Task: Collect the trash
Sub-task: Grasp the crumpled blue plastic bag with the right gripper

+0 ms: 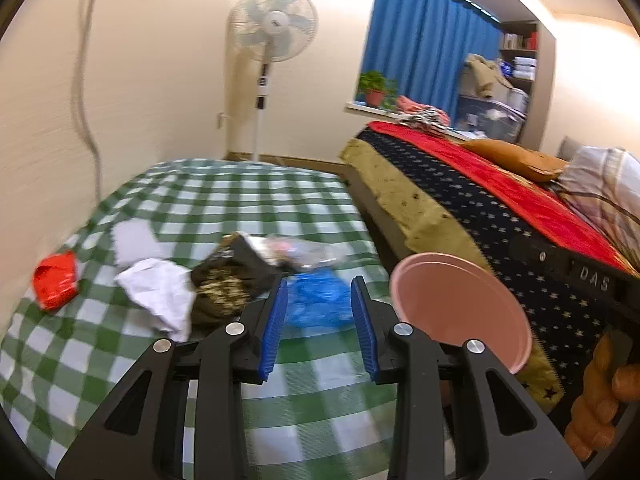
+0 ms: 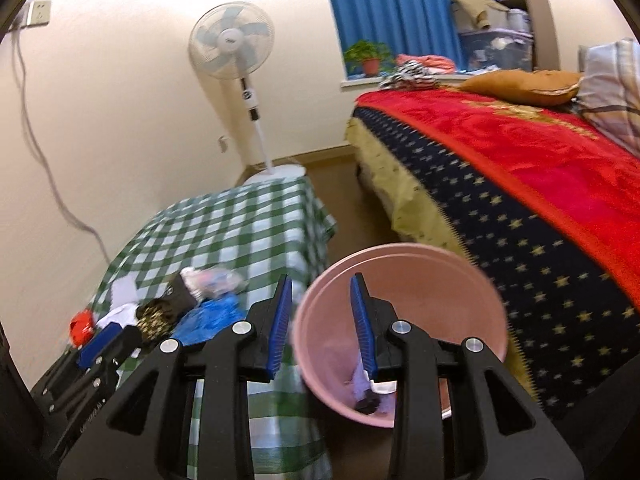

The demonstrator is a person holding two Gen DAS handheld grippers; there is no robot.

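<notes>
Evidently mid-collection: left gripper, fingers spread and empty, faces the blue wrapper just ahead; right gripper straddles the pink bin's rim, grip uncertain. Next: close on it.

Green-and-white checked cloth covering the surface. Standing white pedestal fan against the cream wall behind it, base on the floor. Grey cable hanging down the wall from a socket. Blue curtain over the window; potted plant on the sill. Bed alongside, laid with a red blanket over a navy star-patterned cover. Orange cushion on the bed. Shelving beyond, contents unclear.
</notes>
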